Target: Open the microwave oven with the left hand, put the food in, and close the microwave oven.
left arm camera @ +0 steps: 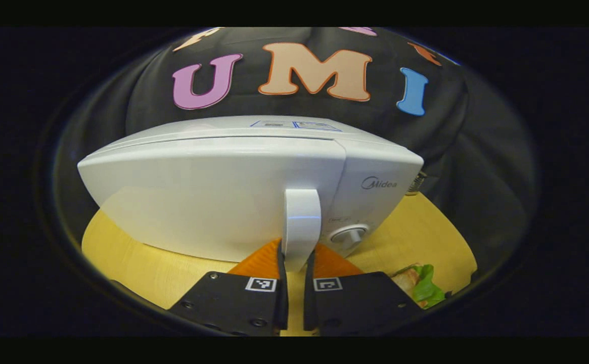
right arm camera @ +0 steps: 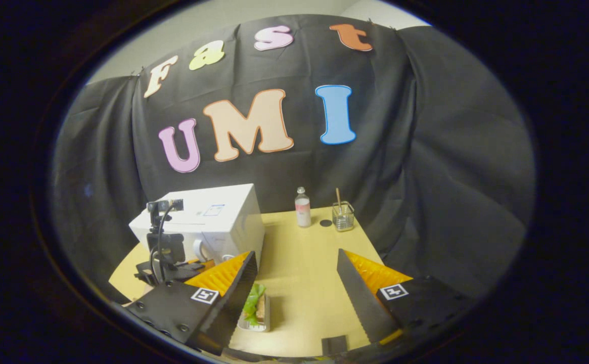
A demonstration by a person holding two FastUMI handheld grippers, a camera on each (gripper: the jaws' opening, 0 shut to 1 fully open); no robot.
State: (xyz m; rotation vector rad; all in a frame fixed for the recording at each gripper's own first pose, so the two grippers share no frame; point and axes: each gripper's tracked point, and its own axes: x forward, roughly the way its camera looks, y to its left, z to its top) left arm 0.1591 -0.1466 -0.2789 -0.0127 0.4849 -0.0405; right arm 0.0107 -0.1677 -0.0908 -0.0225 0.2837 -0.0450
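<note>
Jaws astride microwave handle (left arm camera: 301, 222), food (left arm camera: 422, 286) edge-cropped

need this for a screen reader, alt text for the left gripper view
The left gripper has its jaws closed around the white door handle of a shut white microwave oven on a yellow table. A sandwich with lettuce lies at lower right.

Microwave oven (left arm camera: 213, 202) showing glossy, smooth white plastic, incl. door handle (left arm camera: 302, 227). Table (right arm camera: 304, 263) looking like matt pale wood w/ faint grain. Booth wall (right arm camera: 425, 151) hanging as matt, creased cloth. Jar (right arm camera: 343, 216) appearing clear glass.
</note>
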